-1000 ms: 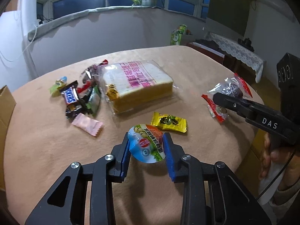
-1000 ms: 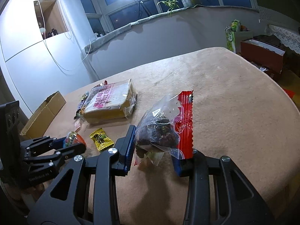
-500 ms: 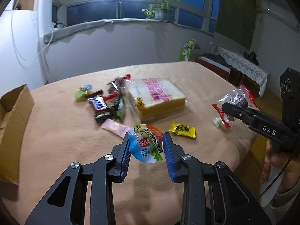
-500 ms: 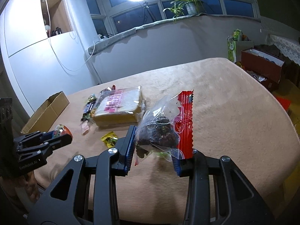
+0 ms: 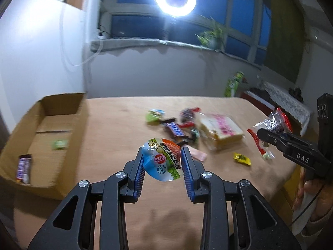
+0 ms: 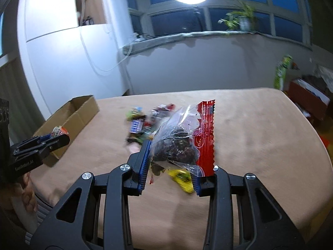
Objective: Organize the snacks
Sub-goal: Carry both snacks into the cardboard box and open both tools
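My left gripper (image 5: 162, 164) is shut on a round jelly cup (image 5: 163, 159) with a blue, green and orange lid, held above the tan table. My right gripper (image 6: 170, 162) is shut on a clear bag of dark dried fruit (image 6: 177, 143) with a red edge; it also shows in the left wrist view (image 5: 274, 125). An open cardboard box (image 5: 47, 133) stands at the table's left with a purple bar (image 5: 24, 167) and a green candy (image 5: 60, 143) inside. The left gripper shows beside that box in the right wrist view (image 6: 52, 139).
A wrapped bread loaf (image 5: 220, 130), a pile of candy bars (image 5: 177, 125), a pink wrapper (image 5: 198, 155) and a yellow candy (image 5: 242, 158) lie on the table (image 5: 124, 112). The table edge runs along the right, with a floor box beyond (image 6: 308, 95).
Both grippers have lifted and swung left with their snacks. The cardboard box has come into full view on the left, and the snack pile has shifted right.
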The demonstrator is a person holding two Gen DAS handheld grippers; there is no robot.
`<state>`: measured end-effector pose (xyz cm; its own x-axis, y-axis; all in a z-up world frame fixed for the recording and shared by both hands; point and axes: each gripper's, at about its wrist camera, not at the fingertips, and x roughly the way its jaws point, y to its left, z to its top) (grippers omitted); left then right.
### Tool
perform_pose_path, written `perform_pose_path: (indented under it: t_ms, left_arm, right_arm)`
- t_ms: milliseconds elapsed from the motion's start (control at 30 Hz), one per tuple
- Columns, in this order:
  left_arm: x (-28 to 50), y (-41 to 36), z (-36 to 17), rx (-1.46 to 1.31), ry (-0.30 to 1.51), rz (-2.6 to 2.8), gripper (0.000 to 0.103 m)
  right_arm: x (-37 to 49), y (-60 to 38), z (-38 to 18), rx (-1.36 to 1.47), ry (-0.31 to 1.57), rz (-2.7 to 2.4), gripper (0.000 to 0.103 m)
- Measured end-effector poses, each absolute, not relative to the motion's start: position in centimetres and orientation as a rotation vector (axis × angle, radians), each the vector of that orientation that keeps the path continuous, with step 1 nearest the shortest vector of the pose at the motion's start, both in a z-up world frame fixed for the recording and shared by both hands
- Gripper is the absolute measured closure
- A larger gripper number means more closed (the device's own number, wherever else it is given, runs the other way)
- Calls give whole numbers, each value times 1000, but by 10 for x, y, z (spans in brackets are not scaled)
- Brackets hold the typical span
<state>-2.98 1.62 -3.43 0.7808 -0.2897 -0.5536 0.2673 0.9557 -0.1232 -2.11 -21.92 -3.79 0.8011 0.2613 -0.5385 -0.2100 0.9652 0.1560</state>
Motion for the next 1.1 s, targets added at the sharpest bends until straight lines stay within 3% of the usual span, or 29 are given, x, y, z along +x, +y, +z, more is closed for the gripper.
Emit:
perform_pose_path:
  t_ms: [600, 1033, 1067, 1100]
  left_arm:
    - [-37, 184, -29, -213, 532, -8, 71]
    - [-13, 217, -41, -239, 555, 14, 69]
    - [-12, 218, -42, -241, 557, 14, 68]
    - [-12, 219, -43, -242, 560, 15, 65]
  right_arm:
    - [24, 10, -17, -121, 578, 617, 67]
    - [52, 101, -15, -196, 544, 753, 67]
    - [54, 105, -16, -204, 546, 758, 66]
    - [57, 109, -19, -214, 555, 764, 57]
